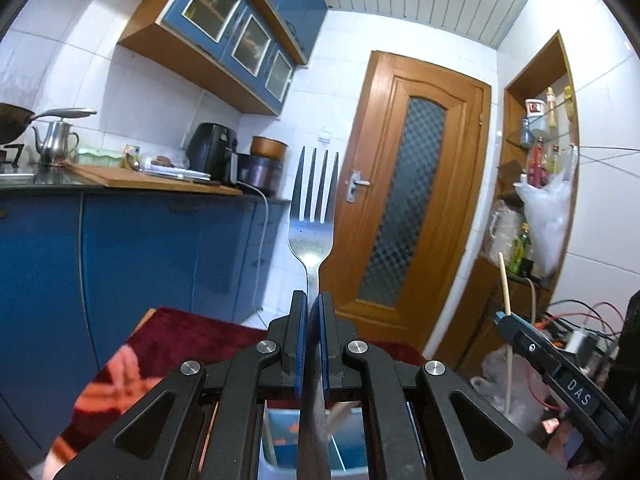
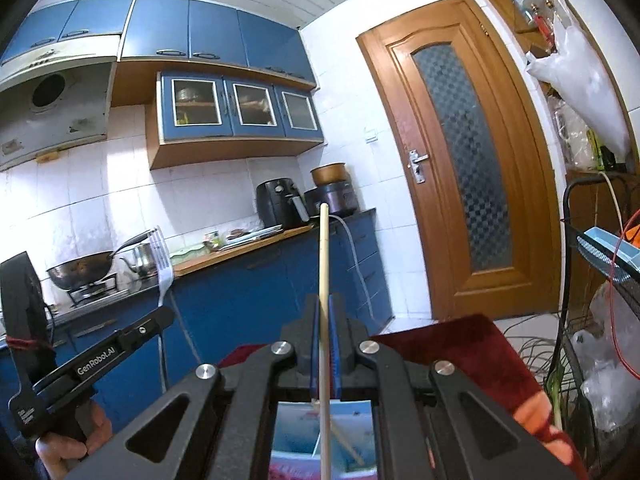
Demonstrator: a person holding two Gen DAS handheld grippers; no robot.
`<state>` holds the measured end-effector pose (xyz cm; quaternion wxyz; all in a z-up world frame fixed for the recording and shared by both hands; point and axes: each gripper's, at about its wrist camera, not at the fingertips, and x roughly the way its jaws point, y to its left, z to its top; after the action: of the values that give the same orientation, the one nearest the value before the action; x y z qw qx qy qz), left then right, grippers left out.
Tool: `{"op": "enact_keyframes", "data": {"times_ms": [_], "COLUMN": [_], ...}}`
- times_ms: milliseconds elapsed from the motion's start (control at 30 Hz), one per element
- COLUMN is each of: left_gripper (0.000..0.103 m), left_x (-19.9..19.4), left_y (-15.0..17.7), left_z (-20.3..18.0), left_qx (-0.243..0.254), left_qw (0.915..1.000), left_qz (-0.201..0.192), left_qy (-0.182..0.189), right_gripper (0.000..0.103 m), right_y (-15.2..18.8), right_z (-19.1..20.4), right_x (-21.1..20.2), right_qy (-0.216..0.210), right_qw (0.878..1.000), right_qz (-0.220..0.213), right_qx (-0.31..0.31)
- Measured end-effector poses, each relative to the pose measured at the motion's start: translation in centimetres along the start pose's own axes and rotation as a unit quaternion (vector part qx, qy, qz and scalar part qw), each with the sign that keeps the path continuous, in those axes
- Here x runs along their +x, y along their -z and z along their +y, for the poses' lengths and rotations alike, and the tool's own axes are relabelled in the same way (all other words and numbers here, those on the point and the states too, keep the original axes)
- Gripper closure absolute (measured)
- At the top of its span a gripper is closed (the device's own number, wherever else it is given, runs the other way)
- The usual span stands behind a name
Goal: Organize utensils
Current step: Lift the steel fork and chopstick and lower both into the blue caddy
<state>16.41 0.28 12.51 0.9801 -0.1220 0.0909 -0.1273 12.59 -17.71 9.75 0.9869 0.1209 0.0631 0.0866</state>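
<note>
My left gripper (image 1: 313,298) is shut on a steel fork (image 1: 313,216), held upright with its tines pointing up; the fork also shows in the right wrist view (image 2: 163,264). My right gripper (image 2: 325,300) is shut on a pale wooden chopstick (image 2: 324,264), also upright; it shows in the left wrist view (image 1: 505,284). Below both grippers a light blue container (image 1: 280,440) sits on a dark red cloth (image 1: 192,332), with another chopstick (image 2: 348,446) lying in it.
Blue kitchen cabinets (image 1: 160,248) and a counter with a cutting board (image 1: 152,180), air fryer (image 2: 280,202), kettle and wok (image 2: 80,270) stand behind. A wooden door (image 1: 412,200) is ahead. A wire rack (image 2: 600,280) with bags and cables stands at right.
</note>
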Motion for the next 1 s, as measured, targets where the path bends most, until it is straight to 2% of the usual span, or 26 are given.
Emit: {"op": "enact_keyframes", "data": {"times_ms": [167, 333, 633, 900, 1000], "left_gripper": [0.097, 0.097, 0.097, 0.097, 0.094], "left_x": [1.8, 2.9, 3.2, 3.2, 2.7], "left_y": [0.9, 2.5, 3.8, 4.3, 4.2], "left_z": [0.3, 0.6, 0.7, 0.6, 0.3], "left_qx": [0.000, 0.005, 0.012, 0.015, 0.020], "left_qw": [0.9997, 0.9994, 0.9988, 0.9989, 0.9989], "left_qz": [-0.017, -0.017, -0.019, -0.002, -0.003], "left_qy": [-0.020, -0.031, -0.043, -0.045, -0.043], "right_gripper": [0.096, 0.096, 0.095, 0.095, 0.085], "right_y": [0.6, 1.2, 2.8, 3.1, 2.9], "right_z": [-0.5, -0.3, 0.7, 1.6, 1.5], "right_x": [2.0, 3.2, 4.7, 4.0, 3.8], "right_qy": [0.022, 0.049, 0.065, 0.054, 0.044], "right_qw": [1.000, 0.998, 0.996, 0.995, 0.997], "right_qz": [0.000, -0.013, -0.019, -0.010, -0.006], "right_qx": [0.004, -0.020, -0.052, -0.079, -0.068]}}
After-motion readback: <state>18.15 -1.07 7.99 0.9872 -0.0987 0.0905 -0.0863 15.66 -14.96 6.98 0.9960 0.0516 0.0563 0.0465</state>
